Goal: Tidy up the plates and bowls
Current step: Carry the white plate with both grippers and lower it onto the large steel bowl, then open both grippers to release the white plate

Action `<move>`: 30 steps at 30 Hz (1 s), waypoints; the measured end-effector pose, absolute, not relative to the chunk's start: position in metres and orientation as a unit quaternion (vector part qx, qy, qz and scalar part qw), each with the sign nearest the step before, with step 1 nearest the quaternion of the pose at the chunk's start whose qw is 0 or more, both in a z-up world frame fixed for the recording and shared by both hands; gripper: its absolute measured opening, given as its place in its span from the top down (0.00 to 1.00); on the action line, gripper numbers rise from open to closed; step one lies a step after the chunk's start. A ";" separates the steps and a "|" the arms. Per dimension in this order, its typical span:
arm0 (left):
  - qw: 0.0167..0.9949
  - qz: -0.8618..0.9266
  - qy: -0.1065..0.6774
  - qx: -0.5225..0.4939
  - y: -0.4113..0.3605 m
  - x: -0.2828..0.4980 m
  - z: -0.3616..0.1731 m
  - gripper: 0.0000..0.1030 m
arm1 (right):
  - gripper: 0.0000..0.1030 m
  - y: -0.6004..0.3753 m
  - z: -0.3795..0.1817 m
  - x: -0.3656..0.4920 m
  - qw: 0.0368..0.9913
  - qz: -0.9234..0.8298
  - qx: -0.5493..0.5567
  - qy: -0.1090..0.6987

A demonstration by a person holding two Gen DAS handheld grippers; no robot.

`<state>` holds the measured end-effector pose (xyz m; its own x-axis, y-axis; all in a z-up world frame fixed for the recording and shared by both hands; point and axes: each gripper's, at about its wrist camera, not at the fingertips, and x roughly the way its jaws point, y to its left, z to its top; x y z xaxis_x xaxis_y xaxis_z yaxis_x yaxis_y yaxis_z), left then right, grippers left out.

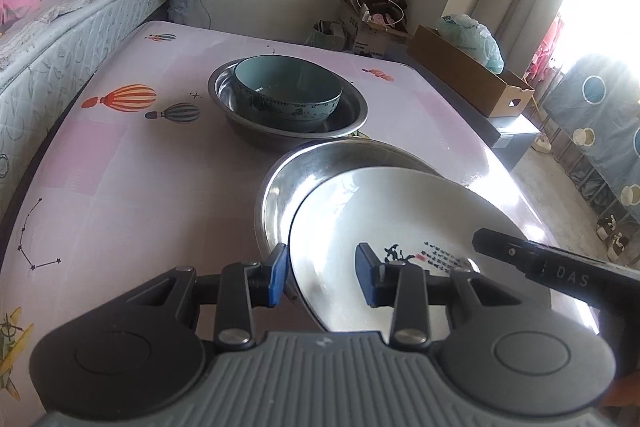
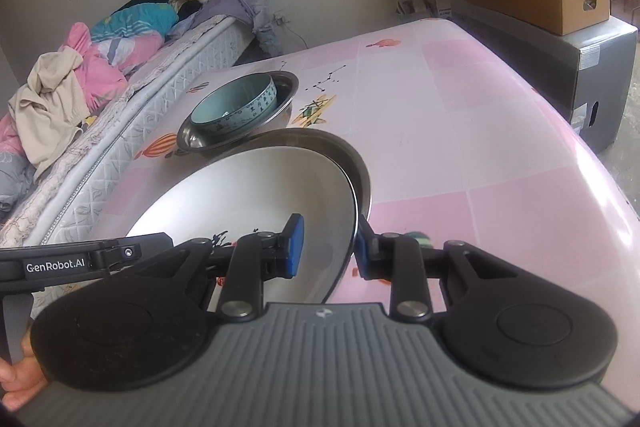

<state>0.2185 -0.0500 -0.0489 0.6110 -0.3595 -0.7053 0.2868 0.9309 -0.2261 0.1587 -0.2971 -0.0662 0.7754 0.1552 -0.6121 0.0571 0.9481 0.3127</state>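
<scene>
Left wrist view shows my left claw (image 1: 322, 273) clamped on the near rim of a white plate (image 1: 384, 211), glossy ceramic with dark calligraphy and a small red seal. My right claw (image 2: 330, 247) grips the same plate's opposite rim, blue pads either side of the thin edge. It hangs tilted over a shallow, round steel dish (image 1: 304, 163) near the middle of the tabletop (image 1: 120, 187), a smooth pink patterned sheet. Toward the far edge, a teal bowl (image 1: 288, 93) sits inside a steel basin (image 1: 352, 107).
</scene>
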 end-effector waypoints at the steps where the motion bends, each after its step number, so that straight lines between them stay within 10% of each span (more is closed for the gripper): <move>1: 0.896 -0.181 0.403 -0.046 -0.051 0.221 -0.049 0.65 | 0.74 -0.297 -0.067 0.161 0.929 0.024 0.156 0.334; 21: 0.906 -0.180 0.381 -0.046 -0.042 0.220 -0.045 0.43 | 0.73 -0.306 -0.071 0.163 0.937 0.009 0.149 0.315; 30: 0.905 -0.184 0.381 -0.051 -0.039 0.209 -0.043 0.27 | 0.54 -0.316 -0.077 0.143 0.923 0.002 0.203 0.326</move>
<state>0.2094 -0.0390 -0.0428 0.6424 -0.3716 -0.6703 0.2940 0.9272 -0.2322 0.1427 -0.3163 -0.0773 0.7878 0.1357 -0.6008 0.1294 0.9172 0.3768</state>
